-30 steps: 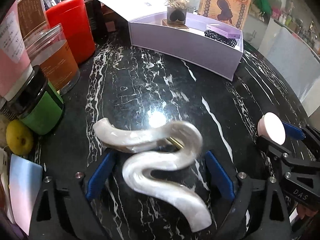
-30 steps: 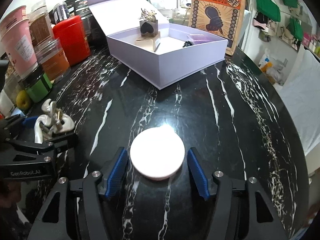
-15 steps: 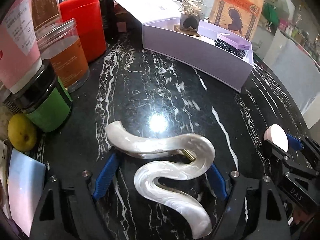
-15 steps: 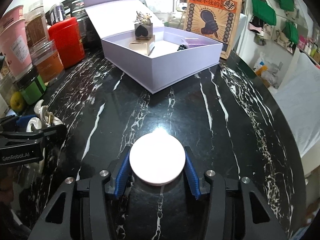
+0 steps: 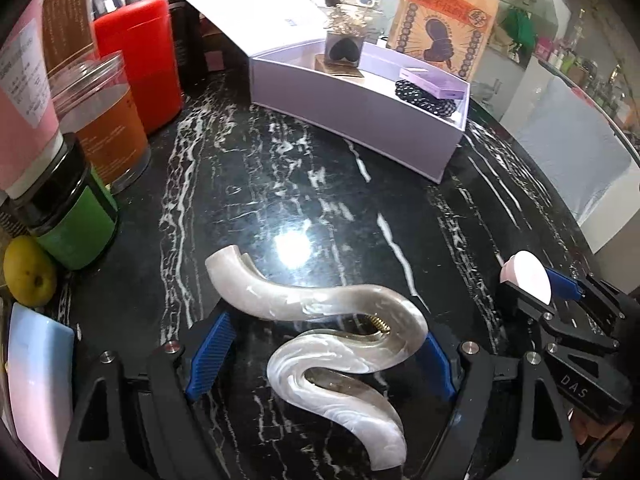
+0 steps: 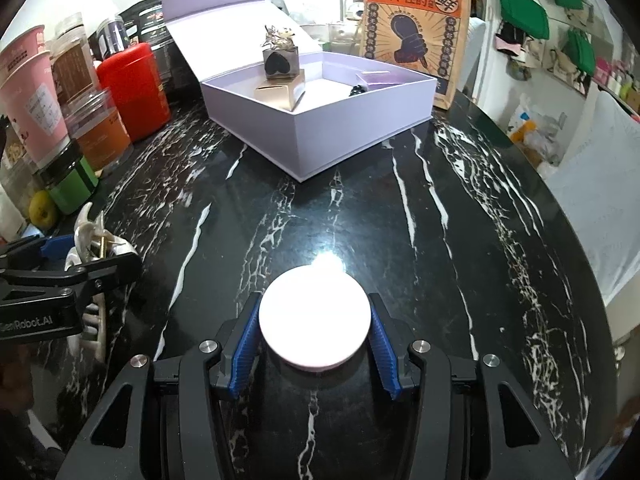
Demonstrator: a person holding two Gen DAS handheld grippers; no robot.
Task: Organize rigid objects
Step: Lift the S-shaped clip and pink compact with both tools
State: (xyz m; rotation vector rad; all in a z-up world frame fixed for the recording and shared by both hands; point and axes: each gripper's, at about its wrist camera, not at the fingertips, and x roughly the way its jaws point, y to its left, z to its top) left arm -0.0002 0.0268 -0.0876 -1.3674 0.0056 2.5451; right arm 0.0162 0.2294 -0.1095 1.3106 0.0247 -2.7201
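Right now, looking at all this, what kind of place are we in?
Probably a lived-in home or small shop corner, not a lab. A black marble table is crowded with jars and cups, a printed snack bag stands behind an open lilac gift box, and green bags hang on the wall.

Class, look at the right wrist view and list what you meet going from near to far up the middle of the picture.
right gripper → pink round disc → bare black marble table → open lilac box → brown printed paper bag
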